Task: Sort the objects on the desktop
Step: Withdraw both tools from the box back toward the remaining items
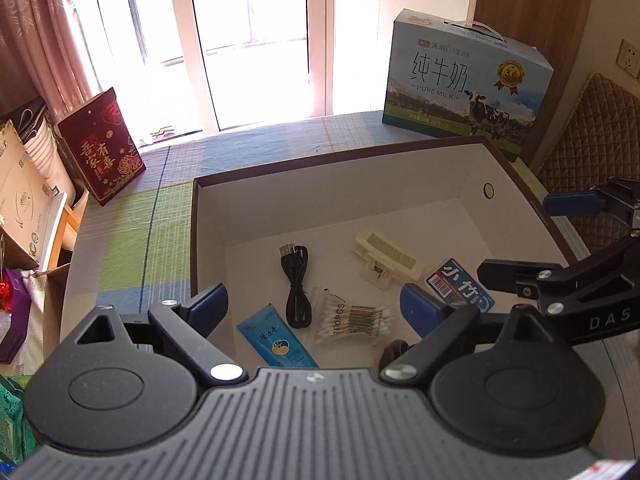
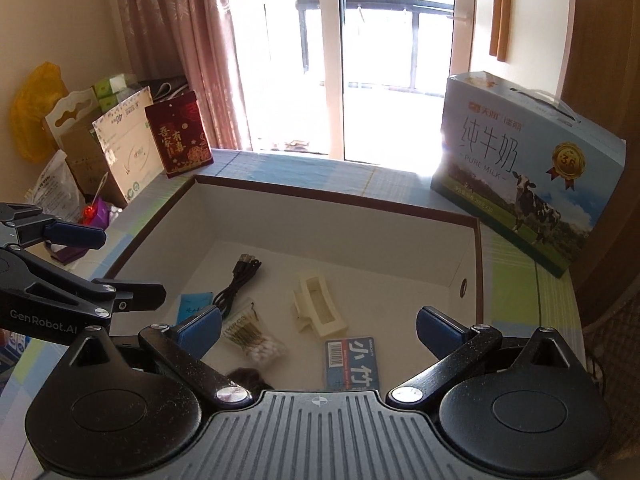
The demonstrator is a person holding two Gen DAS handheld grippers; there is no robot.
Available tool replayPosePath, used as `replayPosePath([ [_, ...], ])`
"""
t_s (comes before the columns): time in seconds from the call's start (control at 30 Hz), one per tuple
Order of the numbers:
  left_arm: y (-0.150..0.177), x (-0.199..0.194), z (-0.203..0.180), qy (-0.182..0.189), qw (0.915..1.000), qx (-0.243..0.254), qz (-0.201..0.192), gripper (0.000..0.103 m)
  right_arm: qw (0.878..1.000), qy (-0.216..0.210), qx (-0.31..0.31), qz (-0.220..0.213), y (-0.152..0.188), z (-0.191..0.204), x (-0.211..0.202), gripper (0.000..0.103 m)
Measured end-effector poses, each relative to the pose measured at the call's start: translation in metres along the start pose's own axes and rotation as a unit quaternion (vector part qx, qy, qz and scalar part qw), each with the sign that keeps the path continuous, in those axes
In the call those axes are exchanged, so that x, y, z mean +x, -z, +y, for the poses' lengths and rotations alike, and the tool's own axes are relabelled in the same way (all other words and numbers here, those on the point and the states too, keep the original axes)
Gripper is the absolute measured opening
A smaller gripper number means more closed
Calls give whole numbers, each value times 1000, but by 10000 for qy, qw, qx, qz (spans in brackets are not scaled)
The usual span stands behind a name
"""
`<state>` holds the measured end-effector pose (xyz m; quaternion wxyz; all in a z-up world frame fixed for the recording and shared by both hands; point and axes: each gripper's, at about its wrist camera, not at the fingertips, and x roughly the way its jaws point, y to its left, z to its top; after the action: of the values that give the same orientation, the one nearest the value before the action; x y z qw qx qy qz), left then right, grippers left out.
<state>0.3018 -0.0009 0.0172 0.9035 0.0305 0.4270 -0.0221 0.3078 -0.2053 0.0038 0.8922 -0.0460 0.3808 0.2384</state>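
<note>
Both grippers hang released over the open storage box (image 1: 520, 184), nothing between their pads. In the left wrist view the left gripper (image 1: 316, 308) frames the cream tube (image 1: 276, 338) and cotton swab pack (image 1: 352, 320), whose long axis runs left to right across the lower centre. In the right wrist view the right gripper (image 2: 320, 330) sits just above the blue card pack (image 2: 352, 364); the hair clip (image 2: 318, 306) lies beyond, angled toward the upper left. All sorted items rest on the box floor; the left hand looks nearer the swabs.

You are in a home: a pink curtain (image 2: 180, 40) hangs beside a balcony door (image 2: 376, 60), and a milk carton (image 1: 468, 80) stands on the checked cloth (image 1: 132, 248) covering the surface.
</note>
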Motion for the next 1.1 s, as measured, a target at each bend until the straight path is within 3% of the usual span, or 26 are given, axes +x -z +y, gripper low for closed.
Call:
replayPosePath([
  [0.37,35,-51,2,-68,9987,-349,-372,92,9996,51,100,-262,25,20,-38,101],
  [0.57,62,-65,6,-19,9970,-669,-390,93,9994,83,210,-244,46,25,-48,101],
  [1.1,114,-98,0,121,9954,-789,-536,93,9975,-134,670,-177,91,30,-71,101],
])
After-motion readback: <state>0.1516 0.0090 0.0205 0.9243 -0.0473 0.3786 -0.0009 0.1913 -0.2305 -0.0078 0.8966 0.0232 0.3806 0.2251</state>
